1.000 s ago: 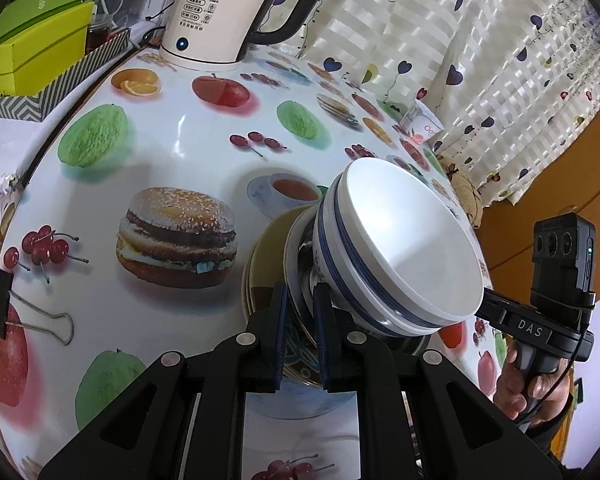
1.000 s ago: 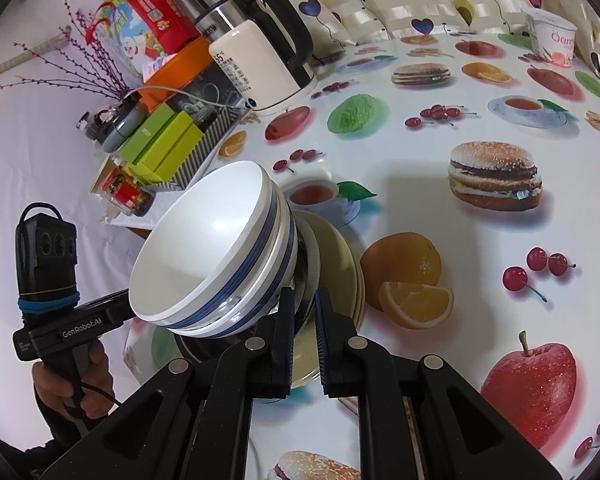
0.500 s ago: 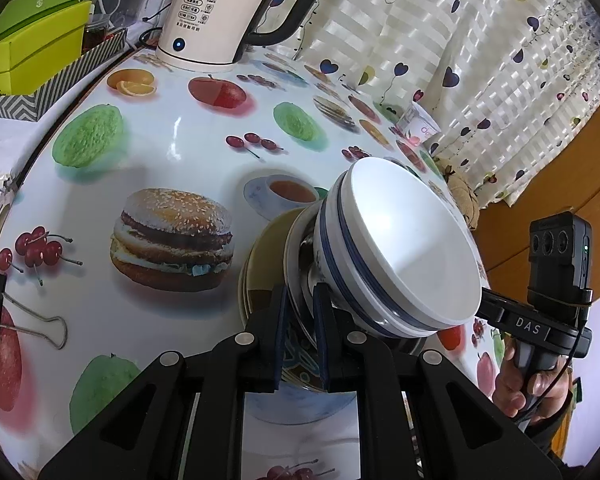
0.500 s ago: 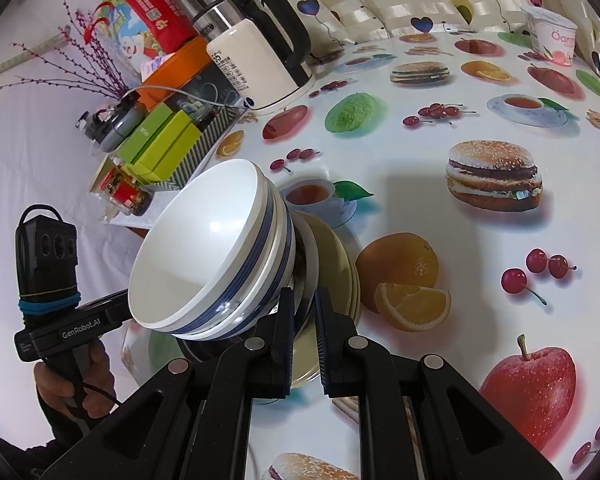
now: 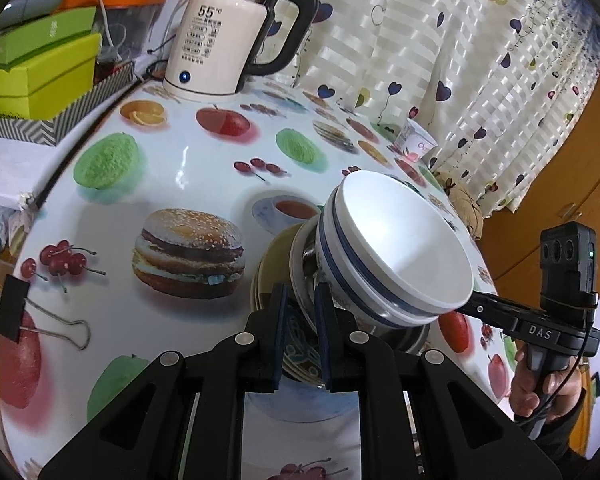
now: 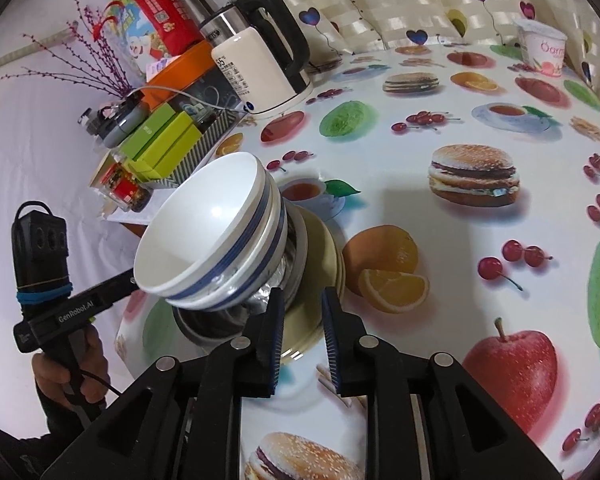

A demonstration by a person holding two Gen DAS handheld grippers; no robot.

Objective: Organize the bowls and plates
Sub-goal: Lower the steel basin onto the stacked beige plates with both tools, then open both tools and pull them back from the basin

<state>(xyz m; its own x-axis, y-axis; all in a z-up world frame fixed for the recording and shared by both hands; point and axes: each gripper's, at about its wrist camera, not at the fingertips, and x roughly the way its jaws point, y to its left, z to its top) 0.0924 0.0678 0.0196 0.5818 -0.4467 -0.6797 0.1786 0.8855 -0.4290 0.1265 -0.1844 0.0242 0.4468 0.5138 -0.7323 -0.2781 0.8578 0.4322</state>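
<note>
Bowls (image 6: 208,236) on plates (image 6: 320,248); both grippers angled down at rims.

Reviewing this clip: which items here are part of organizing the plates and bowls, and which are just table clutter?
Job items:
- stacked white bowls
- metal bowl
- plates
- left gripper, shut on the plates' edge
- right gripper, jaws just opening

Clutter:
- kettle
- green boxes
- yogurt cup
- binder clip

Daylight through the curtain (image 5: 440,60) at my one o'clock lit both views brightly; glare streaked the glossy tablecloth (image 5: 188,168), shadows stayed soft, and fisheye bending darkened every corner.
</note>
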